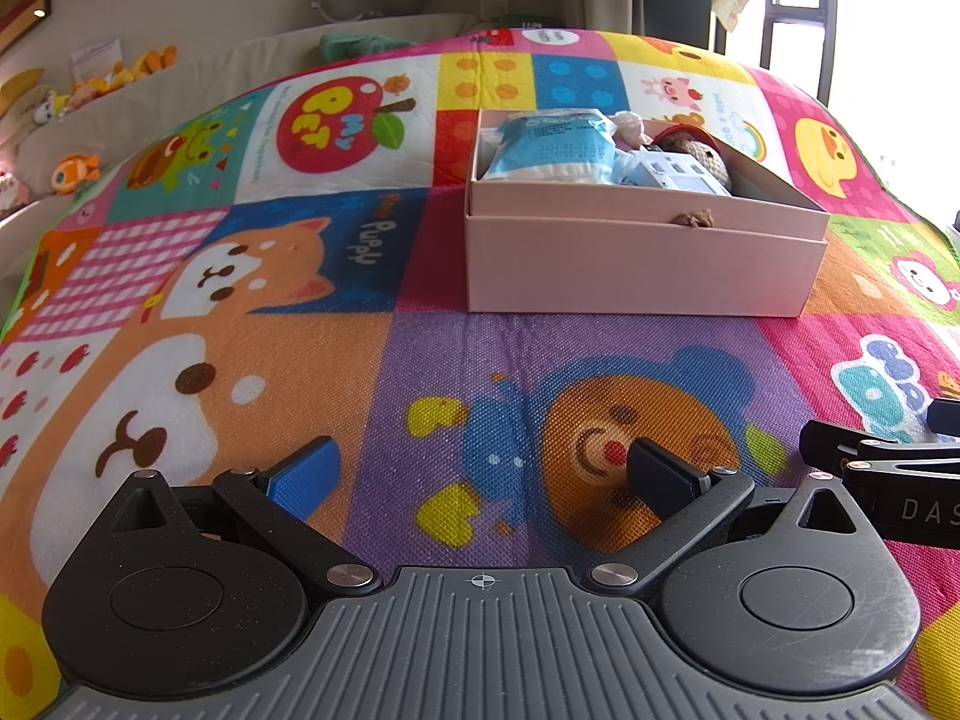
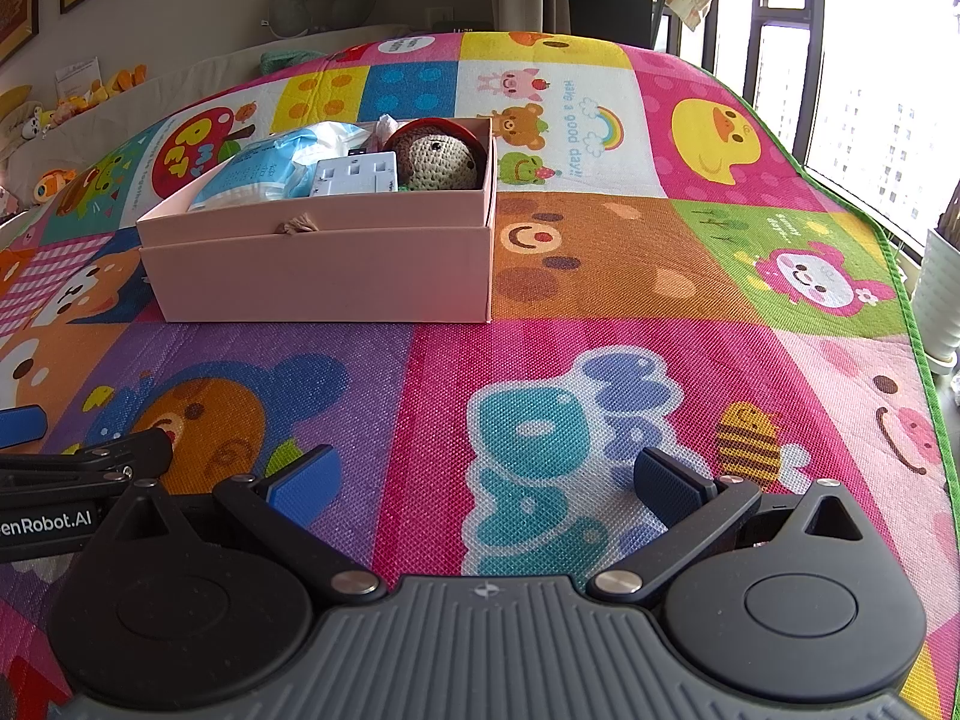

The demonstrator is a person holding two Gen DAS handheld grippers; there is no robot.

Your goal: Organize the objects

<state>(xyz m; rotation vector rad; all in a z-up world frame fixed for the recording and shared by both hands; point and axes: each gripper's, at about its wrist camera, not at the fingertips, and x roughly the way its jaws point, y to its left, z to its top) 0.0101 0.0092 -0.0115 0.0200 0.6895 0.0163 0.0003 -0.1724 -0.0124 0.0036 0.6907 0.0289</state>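
A pink cardboard box (image 1: 642, 264) stands on the colourful cartoon play mat (image 1: 420, 372); it also shows in the right wrist view (image 2: 324, 276). In it lie a blue plastic packet (image 1: 549, 147) (image 2: 258, 171), a white wall socket (image 2: 355, 175) (image 1: 681, 175) and a crocheted brown toy (image 2: 441, 159) (image 1: 699, 150) in a red bowl. My left gripper (image 1: 480, 471) is open and empty, low over the mat in front of the box. My right gripper (image 2: 483, 480) is open and empty, right of the left one and short of the box.
Plush toys (image 1: 90, 84) line a ledge at the far left wall. A window (image 2: 870, 120) runs along the right beyond the mat's green edge (image 2: 912, 312). A white pot (image 2: 942, 300) stands there. The right gripper's arm shows in the left wrist view (image 1: 888, 468).
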